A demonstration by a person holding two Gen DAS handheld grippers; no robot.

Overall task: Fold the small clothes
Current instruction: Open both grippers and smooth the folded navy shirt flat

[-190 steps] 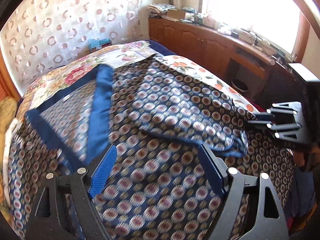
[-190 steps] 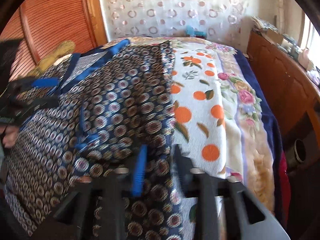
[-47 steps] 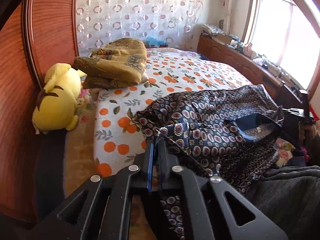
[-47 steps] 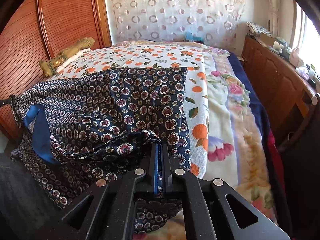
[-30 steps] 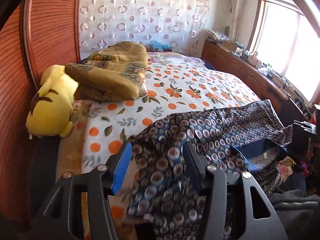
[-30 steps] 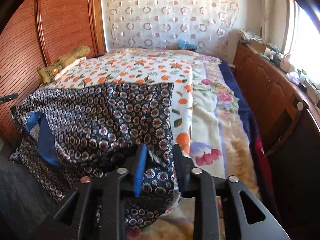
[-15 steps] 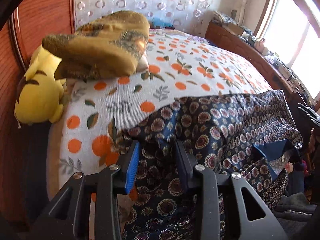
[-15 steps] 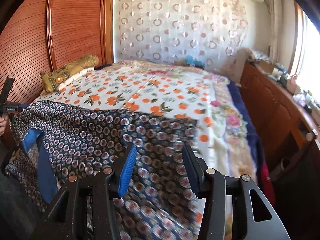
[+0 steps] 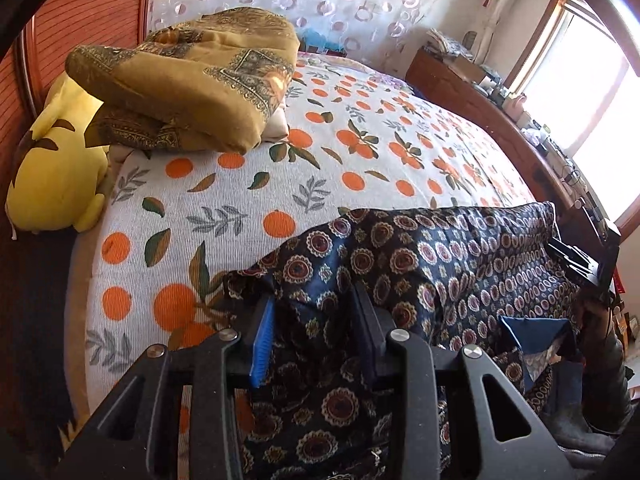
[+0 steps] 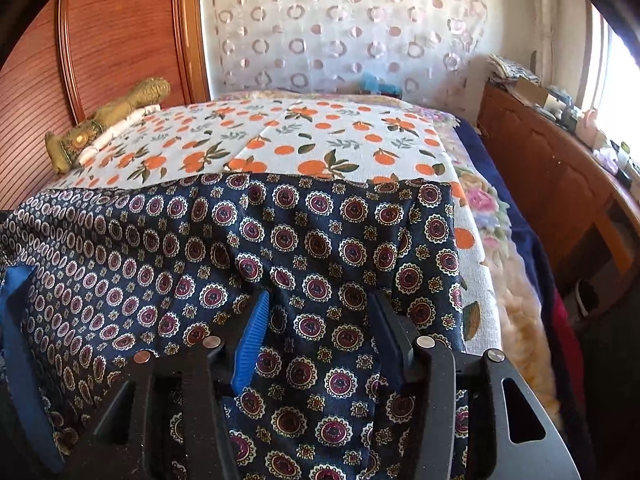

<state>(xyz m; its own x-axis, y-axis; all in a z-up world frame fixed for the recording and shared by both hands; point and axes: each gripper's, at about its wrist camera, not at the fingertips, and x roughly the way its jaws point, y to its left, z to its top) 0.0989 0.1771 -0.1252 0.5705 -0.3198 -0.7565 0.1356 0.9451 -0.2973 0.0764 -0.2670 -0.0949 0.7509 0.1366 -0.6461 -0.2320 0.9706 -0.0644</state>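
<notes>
A navy garment with round medallion print (image 10: 304, 240) lies spread across the near edge of the bed; it also shows in the left wrist view (image 9: 420, 264). A plain blue lining flap (image 9: 532, 330) shows at its far end. My left gripper (image 9: 314, 312) is open, its fingers straddling a raised fold at the garment's left corner. My right gripper (image 10: 320, 312) is open just over the flat cloth near its right edge. The right gripper also appears at the far right of the left wrist view (image 9: 580, 260).
The bed has an orange-fruit sheet (image 9: 248, 184). A folded mustard blanket (image 9: 192, 76) and a yellow plush toy (image 9: 56, 168) lie near the wooden headboard (image 10: 120, 40). A wooden cabinet (image 10: 560, 168) runs along the bed's right side under the window.
Both grippers were shut on the garment, then opened and let it drop onto the bed. The cloth now lies flatter, and both grippers have moved down close over it.
</notes>
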